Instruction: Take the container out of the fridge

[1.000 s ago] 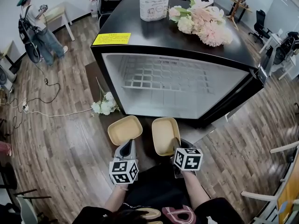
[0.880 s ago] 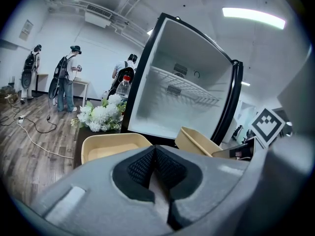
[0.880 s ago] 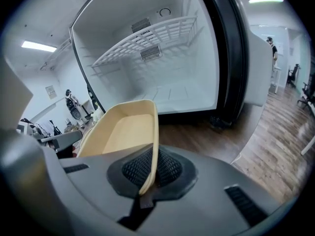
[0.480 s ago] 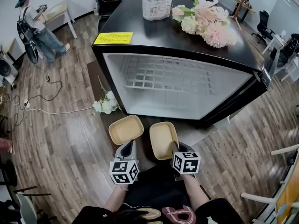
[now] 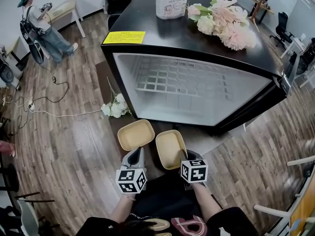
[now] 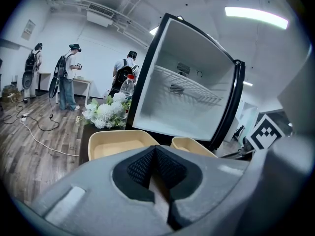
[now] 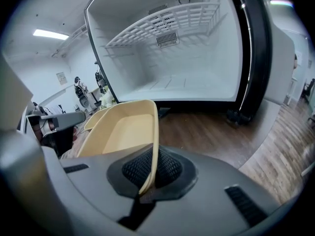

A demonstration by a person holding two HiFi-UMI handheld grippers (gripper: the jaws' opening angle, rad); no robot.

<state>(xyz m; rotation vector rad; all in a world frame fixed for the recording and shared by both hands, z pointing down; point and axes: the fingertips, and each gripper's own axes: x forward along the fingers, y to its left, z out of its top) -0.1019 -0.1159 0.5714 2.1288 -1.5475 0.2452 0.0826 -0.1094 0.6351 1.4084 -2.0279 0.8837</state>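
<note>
Just outside the open black mini fridge (image 5: 256, 90) w/ white interior, both containers hang over a low dark table (image 5: 103, 90) and the wood floor (image 5: 64, 146).

R gripper (image 5: 187, 155) is clamped on the near rim of a beige rounded-rectangle plastic container (image 5: 170, 149). In the right gripper view the thin rim runs straight btwn the ribbed black pads (image 7: 167, 170), jaws almost together on it. Its long axis runs from the gripper twd the fridge opening, open side up, somewhat tilted.

L gripper (image 5: 135, 155) pinches the near rim of a second beige plastic container (image 5: 136, 134); the left gripper view shows a pale edge btwn its closed pads. That one's long axis lies roughly across, parallel to the fridge front, open side up. Can't tell if it rests on the table. The two are just beside each other.

Writing:
- Yellow rectangular sticker (image 5: 124, 37) at the fridge top's front-left corner; black print too small to read.
- White printed paper pack (image 5: 171, 1) at the top's back edge; print unreadable.

Pink flower bunch (image 5: 226, 18) lies on the top's right side, and a white flower bunch (image 5: 114, 108) at the table's edge.
</note>
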